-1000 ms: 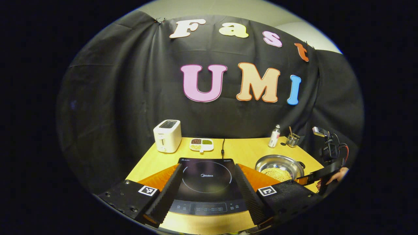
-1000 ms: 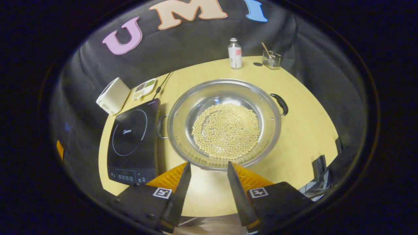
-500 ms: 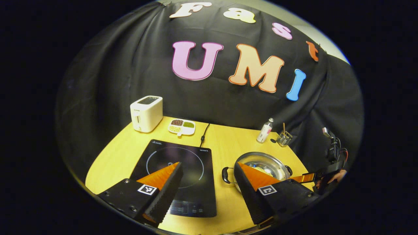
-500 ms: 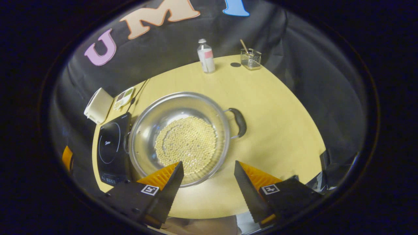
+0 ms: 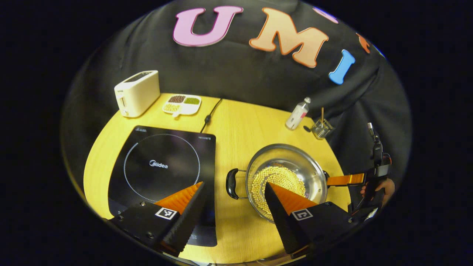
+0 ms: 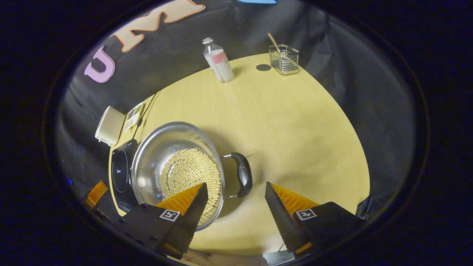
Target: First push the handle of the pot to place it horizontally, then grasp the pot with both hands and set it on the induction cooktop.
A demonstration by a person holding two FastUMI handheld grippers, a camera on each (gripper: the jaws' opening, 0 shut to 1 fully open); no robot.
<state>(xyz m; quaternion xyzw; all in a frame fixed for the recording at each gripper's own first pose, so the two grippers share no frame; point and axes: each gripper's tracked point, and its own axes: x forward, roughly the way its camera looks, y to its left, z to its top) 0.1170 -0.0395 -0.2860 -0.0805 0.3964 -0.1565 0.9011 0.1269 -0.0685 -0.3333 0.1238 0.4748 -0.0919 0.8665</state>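
Stood at the grasping step, by the look of it: pot [image 5: 286, 177] of beans sat on the table [image 6: 281, 122] near its front edge, just right of the induction cooktop [image 5: 162, 166], handles pointing sideways. Left gripper [image 5: 234, 201] hung spread wide above the left handle [image 5: 231, 183], touching nothing. Right gripper [image 6: 236, 201] likewise gaped above the right handle [image 6: 243, 174]. Called next for lowering each pair of fingers around its handle, closing, then lifting level so no beans spilled.
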